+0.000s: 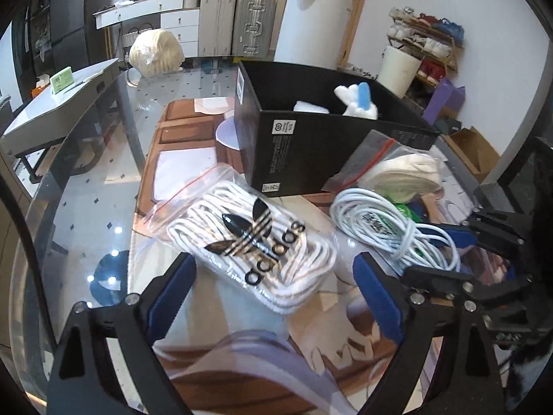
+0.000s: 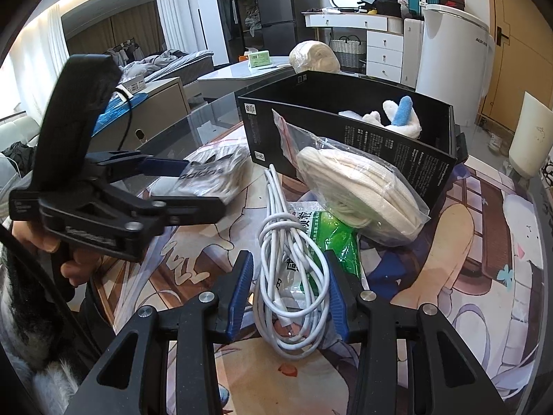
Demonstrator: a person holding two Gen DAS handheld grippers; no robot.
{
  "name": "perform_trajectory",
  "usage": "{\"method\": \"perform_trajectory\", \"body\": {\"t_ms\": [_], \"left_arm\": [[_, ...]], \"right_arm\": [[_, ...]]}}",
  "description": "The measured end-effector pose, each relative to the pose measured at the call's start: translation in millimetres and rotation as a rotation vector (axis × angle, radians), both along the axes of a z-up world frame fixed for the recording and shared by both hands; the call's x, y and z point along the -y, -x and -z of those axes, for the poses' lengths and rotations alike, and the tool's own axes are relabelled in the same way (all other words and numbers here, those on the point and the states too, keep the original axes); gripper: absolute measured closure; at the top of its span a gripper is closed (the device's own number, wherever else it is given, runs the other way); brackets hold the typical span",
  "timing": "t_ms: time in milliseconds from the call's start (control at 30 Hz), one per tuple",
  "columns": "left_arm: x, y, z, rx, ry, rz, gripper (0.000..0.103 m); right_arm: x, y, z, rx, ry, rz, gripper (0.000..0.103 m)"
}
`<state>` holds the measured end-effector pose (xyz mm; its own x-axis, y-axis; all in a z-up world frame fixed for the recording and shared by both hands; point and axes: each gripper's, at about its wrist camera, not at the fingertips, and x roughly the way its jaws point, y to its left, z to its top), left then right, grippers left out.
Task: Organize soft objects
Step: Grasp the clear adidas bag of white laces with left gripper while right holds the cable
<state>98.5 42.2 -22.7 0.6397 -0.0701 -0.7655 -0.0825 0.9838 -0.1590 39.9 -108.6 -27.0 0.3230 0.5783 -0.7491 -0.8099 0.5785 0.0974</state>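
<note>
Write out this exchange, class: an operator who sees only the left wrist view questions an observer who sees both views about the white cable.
Operator: Is the right tool lined up on the white cable?
Observer: Yes. The right tool is open, with one finger on each side of the white cable coil.
Operator: What is the green thing under the cable?
Observer: It is a green packet with a white printed part. It runs under both the cable and the bag of cream cord.
Operator: What holds my left tool?
Observer: A bare hand grips the handle of the left tool.
</note>
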Motion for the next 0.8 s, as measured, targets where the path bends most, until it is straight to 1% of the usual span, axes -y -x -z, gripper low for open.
{"method": "perform_trajectory", "body": {"t_ms": [300, 367, 567, 700, 800], "left_arm": [[-4, -16, 3, -0.033, -0.037, -0.071, 0.010], [-7, -19, 3, -0.032, -0.029, -0.095, 0.010], [-7, -15, 4, -0.021, -0.032, -0.081, 0.010], [-8, -10, 3, -0.028, -0.032, -0.079, 0.010], [-11, -1, 1, -0.026, 0.003, -0.093, 0.010]], "right_arm": [[1, 0, 0, 0.002, 0.000, -0.001, 0.061], [1, 1, 0, 0.002, 0.000, -0.001, 0.061], [1, 1, 0, 0.001, -0.001, -0.001, 0.060], [1, 1, 0, 0.001, -0.001, -0.002, 0.060], [-1, 2, 0, 0.003, 0.000, -0.003, 0.060]]}}
